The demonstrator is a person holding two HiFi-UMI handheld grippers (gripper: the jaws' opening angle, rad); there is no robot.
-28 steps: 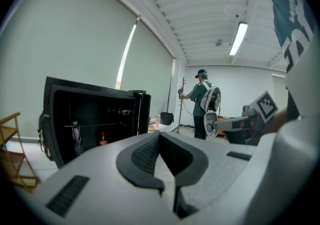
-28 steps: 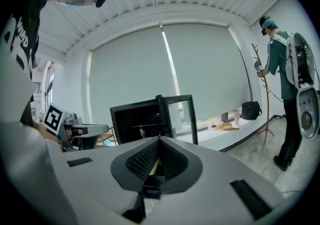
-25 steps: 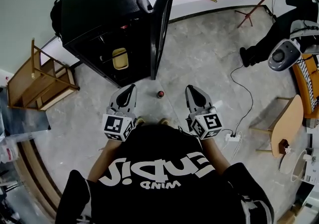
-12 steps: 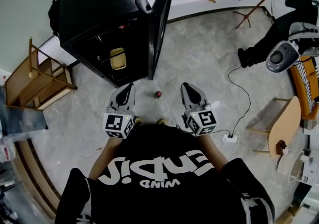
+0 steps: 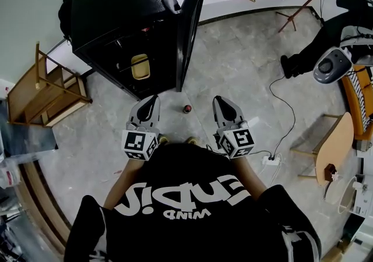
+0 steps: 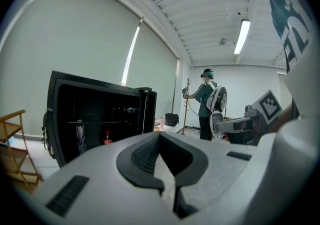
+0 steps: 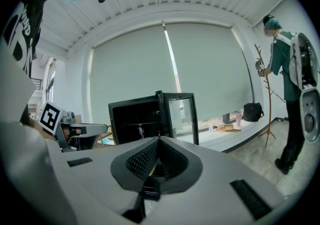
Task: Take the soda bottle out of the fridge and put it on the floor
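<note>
From my head, the camera looks steeply down past my shoulders to the floor (image 5: 233,68), with the open fridge (image 5: 116,10) far and to the left. The camera on my left tongs (image 6: 160,136) rides low and faces almost level across the room, with the fridge on its left and a standing person (image 6: 207,101) far right. The one on my right tongs (image 7: 159,140) faces the same way, fridge dead ahead. All three views share the fridge; both tongs views share that person.

so the soda bottle (image 5: 187,109) is a little dark thing with a red cap, standing upright on the grey floor (image 5: 233,68) mid-frame, just below the black fridge's (image 5: 116,10) open door
</note>
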